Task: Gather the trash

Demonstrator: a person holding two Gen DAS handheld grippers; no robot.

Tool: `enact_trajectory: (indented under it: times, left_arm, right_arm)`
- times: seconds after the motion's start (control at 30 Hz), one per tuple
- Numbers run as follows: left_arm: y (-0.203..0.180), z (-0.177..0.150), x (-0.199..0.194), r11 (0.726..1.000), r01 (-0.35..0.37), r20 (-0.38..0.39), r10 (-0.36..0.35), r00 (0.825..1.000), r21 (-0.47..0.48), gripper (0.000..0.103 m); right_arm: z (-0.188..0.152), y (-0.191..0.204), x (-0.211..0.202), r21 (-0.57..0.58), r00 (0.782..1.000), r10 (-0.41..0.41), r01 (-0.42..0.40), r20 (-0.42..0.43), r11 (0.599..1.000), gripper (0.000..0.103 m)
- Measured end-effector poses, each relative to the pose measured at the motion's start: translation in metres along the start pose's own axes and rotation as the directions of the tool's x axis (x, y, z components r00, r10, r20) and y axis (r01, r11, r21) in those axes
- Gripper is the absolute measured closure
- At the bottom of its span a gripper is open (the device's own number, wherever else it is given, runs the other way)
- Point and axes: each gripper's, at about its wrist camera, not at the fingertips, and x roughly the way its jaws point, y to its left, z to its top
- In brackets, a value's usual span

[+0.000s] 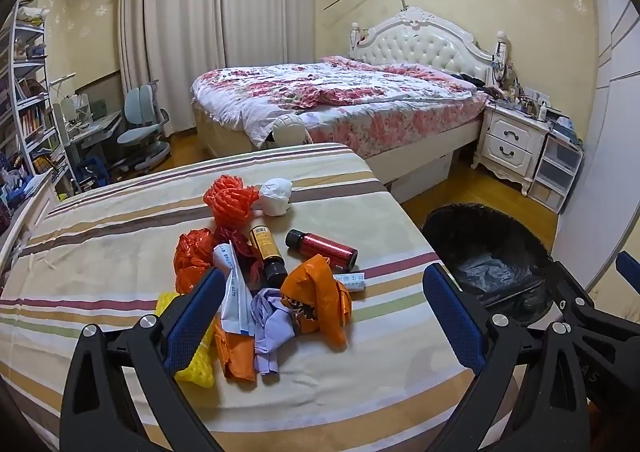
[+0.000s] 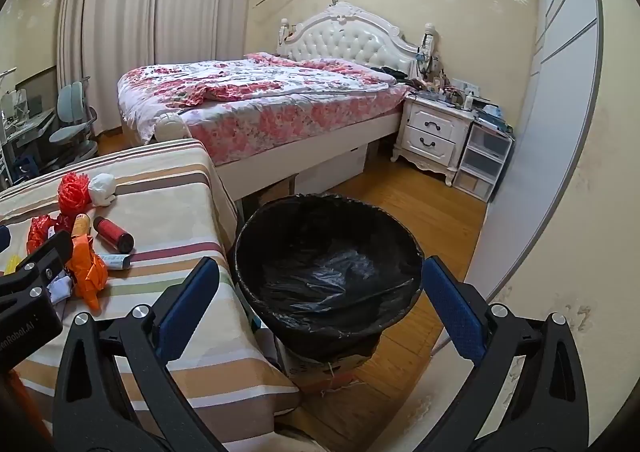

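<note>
A heap of trash lies on the striped table (image 1: 120, 212): an orange plastic bag (image 1: 316, 296), a red bottle (image 1: 324, 248), a brown bottle (image 1: 268, 252), an orange net ball (image 1: 230, 200), a white wad (image 1: 276, 196), a yellow net (image 1: 196, 364) and paper scraps (image 1: 234, 300). My left gripper (image 1: 328, 308) hovers open over the near side of the heap, nothing between its fingers. My right gripper (image 2: 320, 300) stands open above the black-lined trash bin (image 2: 328, 252), which sits right of the table (image 2: 172, 212). The red bottle (image 2: 114, 234) shows there too.
A bed with a floral quilt (image 1: 340, 100) stands behind the table. A white nightstand (image 1: 512, 140) and plastic drawers (image 1: 556, 172) are at the right wall. A desk chair (image 1: 140, 128) and bookshelf (image 1: 28, 112) fill the left. The bin (image 1: 492, 256) rests on a cardboard box (image 2: 324, 368).
</note>
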Motion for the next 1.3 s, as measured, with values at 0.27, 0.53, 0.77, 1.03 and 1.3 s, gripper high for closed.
enact_trajectory:
  times: [0.27,0.53,0.77,1.03,1.3]
  left_arm:
    - [0.002,0.003,0.003,1.0,0.011,-0.009,-0.011,1.0,0.004,0.007]
    - [-0.001,0.001,0.002,1.0,0.002,-0.002,-0.002,1.0,0.002,0.007]
    - [-0.004,0.001,0.0,1.0,0.001,-0.005,-0.001,1.0,0.003,0.007]
    - [-0.006,-0.002,0.002,1.0,0.001,-0.01,-0.001,1.0,0.005,0.007]
    - [-0.009,-0.008,0.006,1.0,0.001,-0.012,-0.001,1.0,0.009,0.007]
  right_arm:
    - [0.001,-0.002,0.001,0.003,1.0,0.005,-0.005,-0.003,1.0,0.004]
    - [0.0,-0.008,-0.001,0.011,1.0,0.003,-0.003,-0.002,1.0,0.004]
    - [0.001,-0.009,-0.001,0.013,1.0,0.001,-0.001,-0.006,1.0,0.004]
    - [0.001,-0.01,0.001,0.015,1.0,0.001,0.0,-0.007,1.0,0.004]
    - [0.001,-0.01,0.001,0.016,1.0,0.0,0.0,-0.008,1.0,0.004]
